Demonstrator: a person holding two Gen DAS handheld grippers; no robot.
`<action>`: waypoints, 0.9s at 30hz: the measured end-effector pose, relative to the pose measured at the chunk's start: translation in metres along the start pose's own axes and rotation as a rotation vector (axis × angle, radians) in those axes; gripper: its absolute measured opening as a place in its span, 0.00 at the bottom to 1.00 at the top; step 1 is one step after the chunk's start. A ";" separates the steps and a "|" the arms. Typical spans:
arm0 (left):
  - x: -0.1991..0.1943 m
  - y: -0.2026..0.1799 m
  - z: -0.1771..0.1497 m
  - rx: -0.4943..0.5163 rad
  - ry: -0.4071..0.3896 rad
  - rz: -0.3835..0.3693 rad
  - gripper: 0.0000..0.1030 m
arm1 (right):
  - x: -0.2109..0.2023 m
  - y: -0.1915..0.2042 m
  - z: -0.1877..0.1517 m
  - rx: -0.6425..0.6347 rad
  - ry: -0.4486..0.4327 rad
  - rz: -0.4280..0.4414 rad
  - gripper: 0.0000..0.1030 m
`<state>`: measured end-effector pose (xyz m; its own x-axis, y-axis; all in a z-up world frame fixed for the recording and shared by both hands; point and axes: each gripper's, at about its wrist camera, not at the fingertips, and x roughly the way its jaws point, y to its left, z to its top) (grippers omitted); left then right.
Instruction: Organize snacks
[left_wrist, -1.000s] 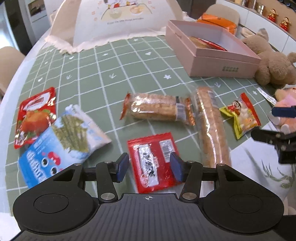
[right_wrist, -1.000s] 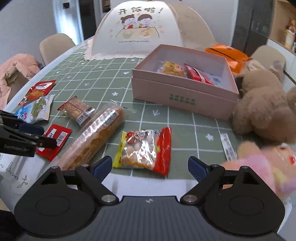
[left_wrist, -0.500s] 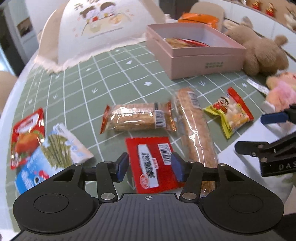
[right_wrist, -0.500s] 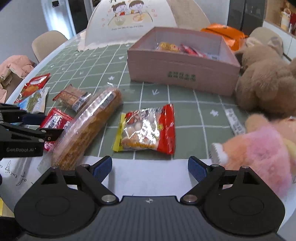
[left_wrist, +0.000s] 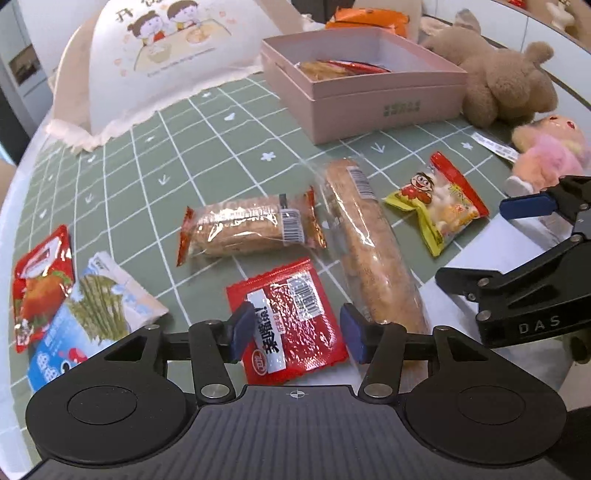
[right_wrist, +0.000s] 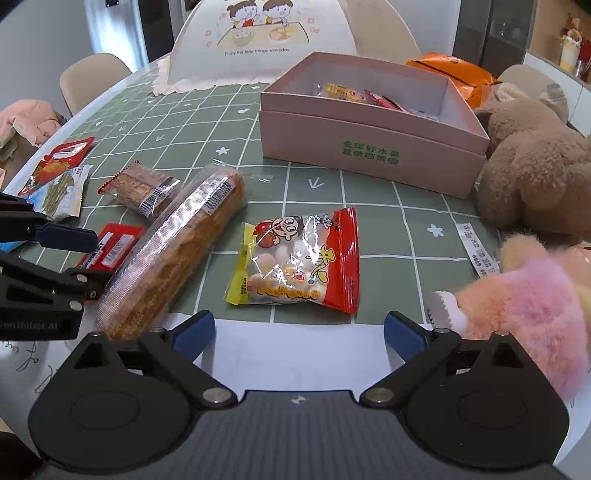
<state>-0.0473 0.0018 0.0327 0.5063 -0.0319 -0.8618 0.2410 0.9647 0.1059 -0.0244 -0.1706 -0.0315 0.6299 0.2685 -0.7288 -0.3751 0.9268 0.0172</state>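
Note:
My left gripper (left_wrist: 295, 334) is open, its pads on either side of a flat red sachet (left_wrist: 290, 319) on the green checked cloth. Beyond it lie a wrapped cake bar (left_wrist: 247, 230) and a long biscuit sleeve (left_wrist: 369, 243). My right gripper (right_wrist: 299, 332) is open and empty, just short of a yellow-and-red candy bag (right_wrist: 299, 258). The pink box (right_wrist: 369, 142) stands behind with a few snacks inside. A red chicken pouch (left_wrist: 38, 288) and a blue-white pack (left_wrist: 92, 314) lie at the left.
A brown teddy (right_wrist: 535, 170) sits right of the box. A pink plush toy (right_wrist: 524, 310) lies by my right fingers. A white mesh food cover (right_wrist: 258, 40) and an orange bag (right_wrist: 450, 72) are at the back. Chairs (right_wrist: 92, 79) ring the table.
Both grippers have moved forward and lower toward the table. The left one now straddles the red sachet and the right one is closer to the candy bag. No snack has moved.

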 end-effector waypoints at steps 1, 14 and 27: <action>-0.001 0.003 0.000 -0.006 0.008 -0.006 0.57 | 0.001 0.001 0.002 -0.002 0.008 -0.001 1.00; 0.005 0.058 -0.003 -0.094 -0.018 -0.103 0.69 | 0.013 0.008 0.024 0.110 0.131 -0.090 1.00; 0.007 0.063 -0.004 -0.086 -0.034 -0.163 0.82 | 0.026 0.008 0.045 0.165 0.201 -0.119 1.00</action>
<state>-0.0317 0.0634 0.0312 0.4940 -0.1972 -0.8468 0.2510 0.9648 -0.0783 0.0198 -0.1443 -0.0195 0.5092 0.1128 -0.8532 -0.1800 0.9834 0.0226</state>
